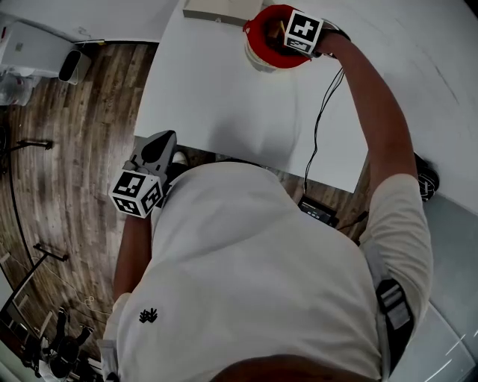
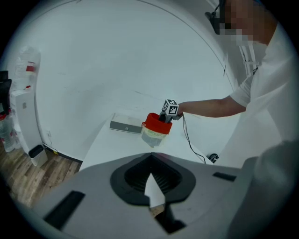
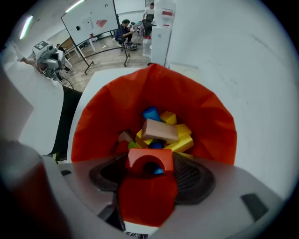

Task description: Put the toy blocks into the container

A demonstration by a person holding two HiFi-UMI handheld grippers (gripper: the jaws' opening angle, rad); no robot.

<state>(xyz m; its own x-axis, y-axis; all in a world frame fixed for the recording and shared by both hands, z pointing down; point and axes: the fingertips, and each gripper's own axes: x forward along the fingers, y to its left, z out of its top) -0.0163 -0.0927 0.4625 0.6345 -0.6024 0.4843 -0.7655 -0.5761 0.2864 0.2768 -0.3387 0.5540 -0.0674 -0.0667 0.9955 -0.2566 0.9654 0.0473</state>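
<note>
A red-rimmed container (image 1: 254,26) stands at the far side of the white table (image 1: 224,112). My right gripper (image 1: 287,36) hangs just over its mouth. In the right gripper view it (image 3: 149,173) is shut on a red arch block (image 3: 149,160) above the red inner wall (image 3: 112,112). Several blocks lie inside: a tan one (image 3: 160,130), yellow ones (image 3: 183,141), a blue one (image 3: 152,113). My left gripper (image 1: 160,143) is held near my body at the table's near edge, shut and holding nothing. From the left gripper view (image 2: 150,161) the container (image 2: 156,130) is far ahead.
A flat grey box (image 1: 216,9) lies behind the container, also seen as a box (image 2: 126,126) to its left. A black cable (image 1: 321,112) runs across the table's right part down to a black device (image 1: 321,211) on the wooden floor (image 1: 75,149).
</note>
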